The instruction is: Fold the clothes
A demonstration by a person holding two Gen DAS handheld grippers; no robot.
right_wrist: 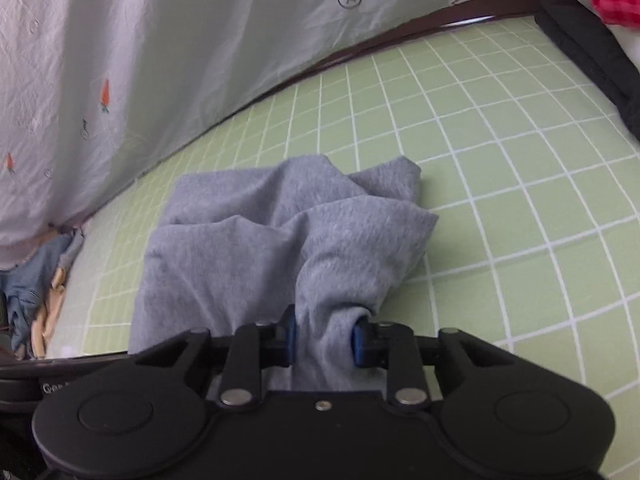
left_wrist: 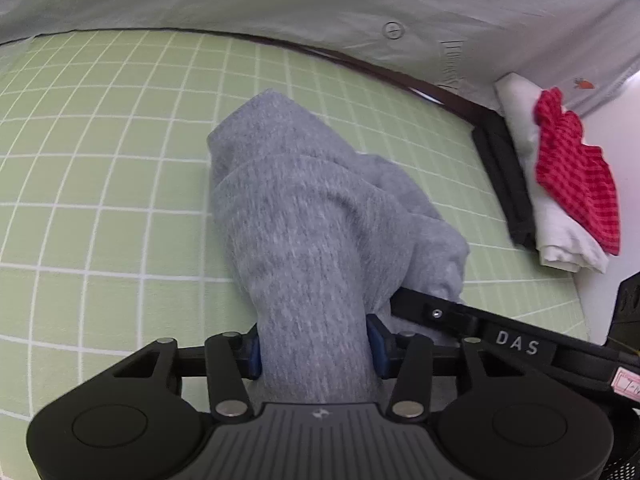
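grey garment (left_wrist: 304, 216): soft heathered knit, bunched on the green grid mat (left_wrist: 100, 184), trailing forward from both sets of jaws.
left gripper (left_wrist: 314, 354): jaws pinching a thick rolled bundle of the cloth between the blue pads (left_wrist: 379, 346).
right gripper (right_wrist: 323, 340): jaws pinching a narrower gathered corner; the rest of the cloth spreads ahead and to the left of them.
handling: looks light and limp, will likely sag and crease, not slip; no fragility.
where to hold: judged best at corners or hem edges, so that layers hang flat, not mid-bundle.
beyond the jaws: folded stack (left_wrist: 560, 200) far right, well apart.
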